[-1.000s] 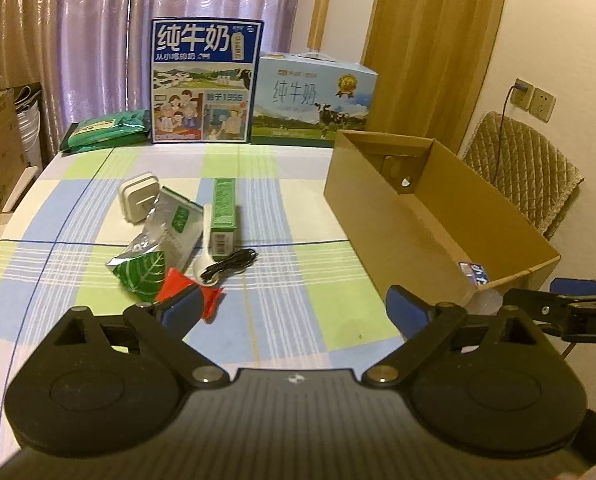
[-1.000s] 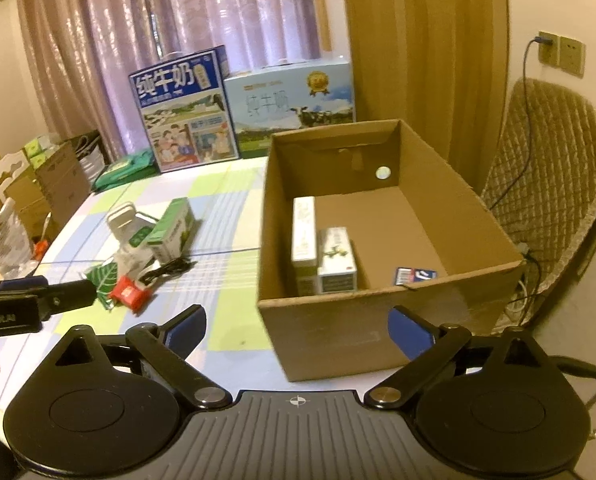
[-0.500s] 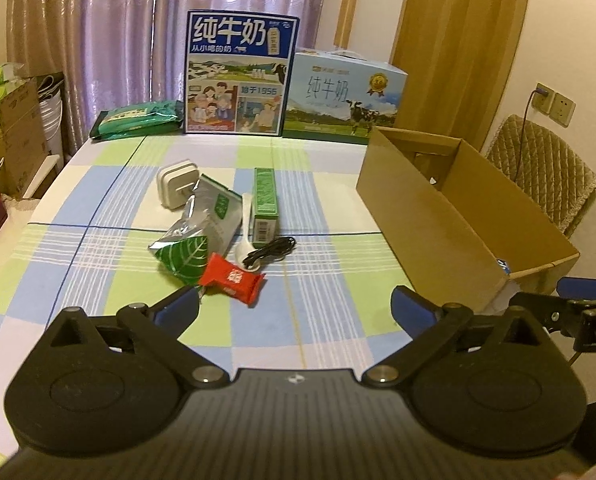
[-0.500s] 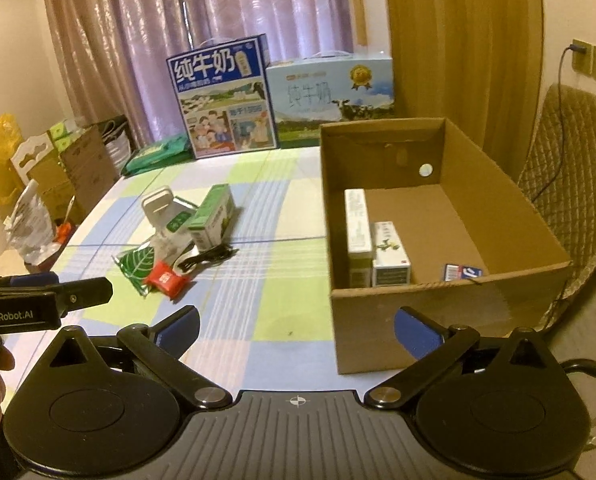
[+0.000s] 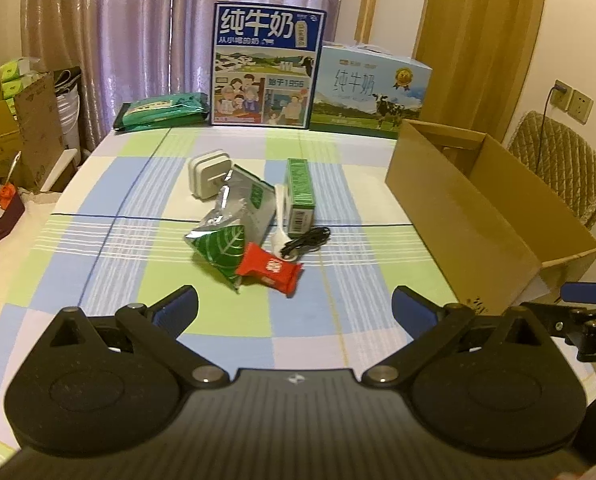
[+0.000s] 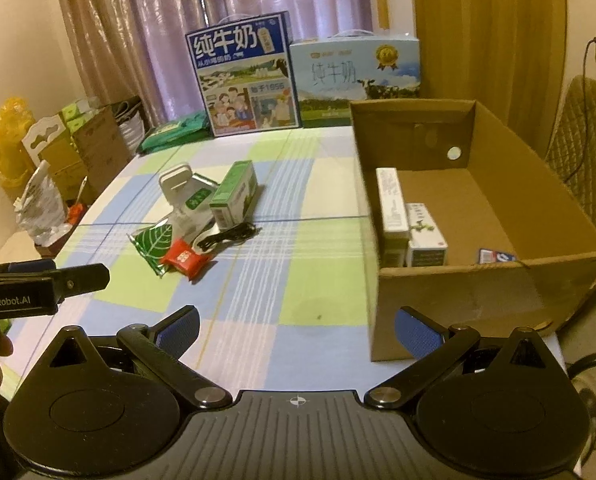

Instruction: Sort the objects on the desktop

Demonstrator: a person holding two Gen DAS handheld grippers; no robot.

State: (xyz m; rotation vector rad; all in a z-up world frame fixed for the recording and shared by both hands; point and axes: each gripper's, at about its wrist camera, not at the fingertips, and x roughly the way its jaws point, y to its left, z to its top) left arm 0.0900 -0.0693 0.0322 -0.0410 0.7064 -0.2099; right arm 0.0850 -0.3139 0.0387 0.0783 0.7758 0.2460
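Both tools, left and right, jaws wide, empty; red foil snack packet ahead of left tool, open brown cardboard box ahead-right of right tool, on checked bench.

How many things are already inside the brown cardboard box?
3: a tall white carton by the left wall, a shorter box beside it, a small blue packet near the front. More may be hidden.

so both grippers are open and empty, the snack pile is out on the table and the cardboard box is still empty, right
Not quite: the cardboard box is not empty. The right wrist view shows two upright cartons and a small blue packet inside it. The rest holds: left gripper and right gripper open and empty, snack pile on the table.
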